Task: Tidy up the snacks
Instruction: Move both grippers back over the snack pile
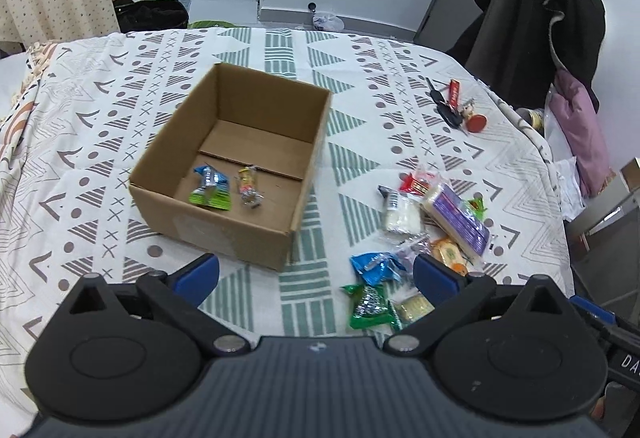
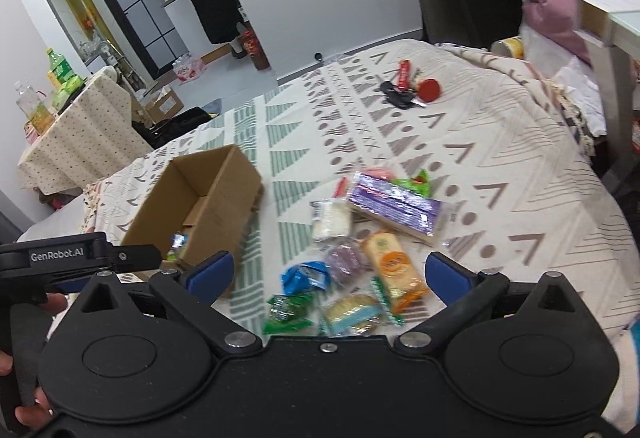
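The snacks (image 2: 360, 238) lie in a loose pile on the patterned cloth of the counter (image 2: 500, 157), in the lower middle of the right wrist view, directly ahead of the right hand-held gripper (image 2: 328, 274). Its blue fingertips (image 2: 210, 272) are spread wide and hold nothing. The nearest pieces, a blue packet (image 2: 304, 276) and a green packet (image 2: 286, 312), sit between the two tips.

In the left wrist view the same pile is at the lower right, and the cardboard box (image 1: 224, 213) is in the middle, ahead of the left hand-held gripper (image 1: 316, 276), which is also spread and empty. Two packets (image 1: 224, 185) lie already on the box floor.

So the right hand-held gripper seems nearer to the pile, and the left one nearer to the box. The long purple pack (image 2: 396, 207) lies with its long axis from upper left to lower right, so a grip across its short side looks easier.
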Tool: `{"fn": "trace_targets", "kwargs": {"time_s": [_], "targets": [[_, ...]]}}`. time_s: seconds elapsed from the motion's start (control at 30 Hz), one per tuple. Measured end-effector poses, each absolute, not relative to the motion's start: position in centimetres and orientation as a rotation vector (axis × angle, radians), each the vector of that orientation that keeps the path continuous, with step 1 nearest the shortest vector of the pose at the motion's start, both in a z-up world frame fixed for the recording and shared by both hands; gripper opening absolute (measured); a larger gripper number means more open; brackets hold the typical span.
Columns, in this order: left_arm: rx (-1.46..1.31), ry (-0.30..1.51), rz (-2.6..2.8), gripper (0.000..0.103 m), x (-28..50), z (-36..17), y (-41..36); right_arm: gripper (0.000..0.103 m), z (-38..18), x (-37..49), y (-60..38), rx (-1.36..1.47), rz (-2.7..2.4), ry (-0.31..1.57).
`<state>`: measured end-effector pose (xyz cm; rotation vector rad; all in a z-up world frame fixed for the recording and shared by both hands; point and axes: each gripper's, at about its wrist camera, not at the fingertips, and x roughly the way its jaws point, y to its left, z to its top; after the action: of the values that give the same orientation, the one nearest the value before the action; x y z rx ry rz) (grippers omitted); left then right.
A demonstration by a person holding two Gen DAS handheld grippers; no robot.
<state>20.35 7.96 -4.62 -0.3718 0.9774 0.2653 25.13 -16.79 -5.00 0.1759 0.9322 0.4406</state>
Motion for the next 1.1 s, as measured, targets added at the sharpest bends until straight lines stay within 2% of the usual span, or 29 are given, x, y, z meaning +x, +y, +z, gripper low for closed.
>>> {"fn": "trace_targets", "kwargs": {"time_s": [0.77, 0.93, 1.03, 1.1], "targets": [[-0.354, 1.029, 0.289, 0.102, 22.3, -7.6, 0.1, 0.102, -9.8, 26.8, -25.7, 0.273, 0.438, 0.996], [-0.384, 1.053, 0.294, 0.100, 23.1, -9.1, 0.0, 0.093, -11.8, 27.4, -26.3, 0.322, 0.476, 1.039], [-0.370, 1.066, 0.306, 0.099, 23.7, -10.0, -0.1, 0.090, -12.7, 27.8, -26.2, 0.325, 0.484, 1.068], [-0.360, 1.080, 0.308, 0.094, 24.2, -10.6, -0.1, 0.090, -13.2, 28.1, -26.0, 0.322, 0.495, 1.081]]}}
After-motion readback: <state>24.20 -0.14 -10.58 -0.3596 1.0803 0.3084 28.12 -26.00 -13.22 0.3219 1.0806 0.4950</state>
